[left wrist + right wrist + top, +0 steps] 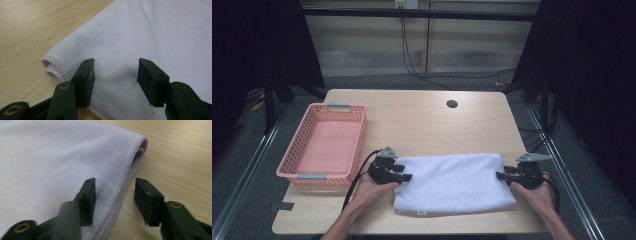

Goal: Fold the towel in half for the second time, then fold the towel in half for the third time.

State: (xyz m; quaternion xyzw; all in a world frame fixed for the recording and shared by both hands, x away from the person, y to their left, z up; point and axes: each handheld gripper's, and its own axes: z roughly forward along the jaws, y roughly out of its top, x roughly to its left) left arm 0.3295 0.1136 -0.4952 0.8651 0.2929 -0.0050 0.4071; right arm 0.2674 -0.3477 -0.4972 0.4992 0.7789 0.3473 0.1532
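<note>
A white folded towel (452, 182) lies flat near the table's front edge. My left gripper (406, 172) rests at the towel's left end, its jaws apart over the cloth. In the left gripper view the towel (150, 32) runs under the left gripper (116, 72), with a doubled hemmed corner just left of the jaws. My right gripper (502, 172) sits at the towel's right end. In the right gripper view the right gripper (115, 192) straddles the stitched edge of the towel (50, 157), one jaw over cloth and one over bare wood. Neither pair of pads presses on the cloth.
A pink perforated basket (357, 145) stands empty at the left of the wooden table (412, 115). A small round hole (452, 104) sits near the table's far edge. Cables trail on the floor behind the table.
</note>
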